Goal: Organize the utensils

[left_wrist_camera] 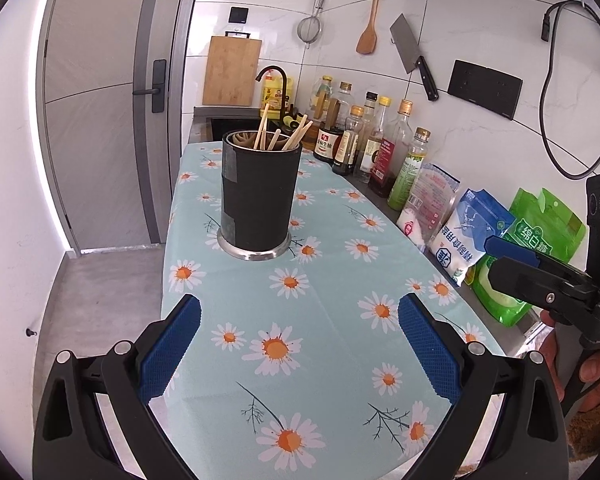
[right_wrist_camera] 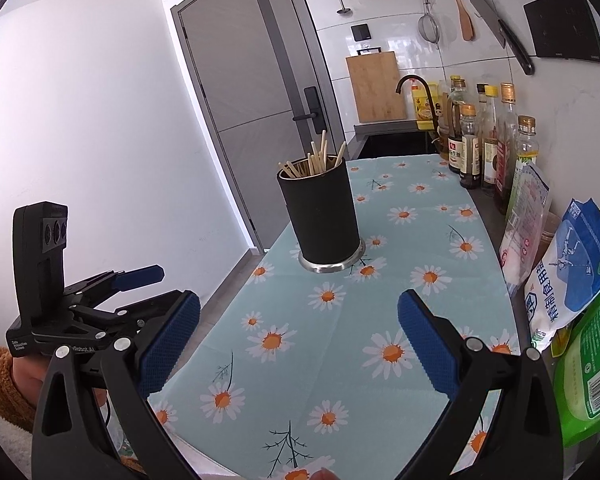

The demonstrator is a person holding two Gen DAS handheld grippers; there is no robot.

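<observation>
Both grippers [left_wrist_camera: 300, 344] [right_wrist_camera: 299, 344] wide, empty | holder [left_wrist_camera: 259, 196] ahead (chopsticks [left_wrist_camera: 278, 134] inside) | bottles [left_wrist_camera: 374, 148] rightward

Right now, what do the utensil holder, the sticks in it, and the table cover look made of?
Utensil holder: matte black body, possibly coated or wrapped; the shiny silver base ring suggests steel.
Chopsticks: pale tan, unvarnished look, likely bamboo or wood.
Tablecloth: light blue daisy print with fold creases and a slight sheen, so probably thin plastic or coated fabric; can't tell which.
</observation>
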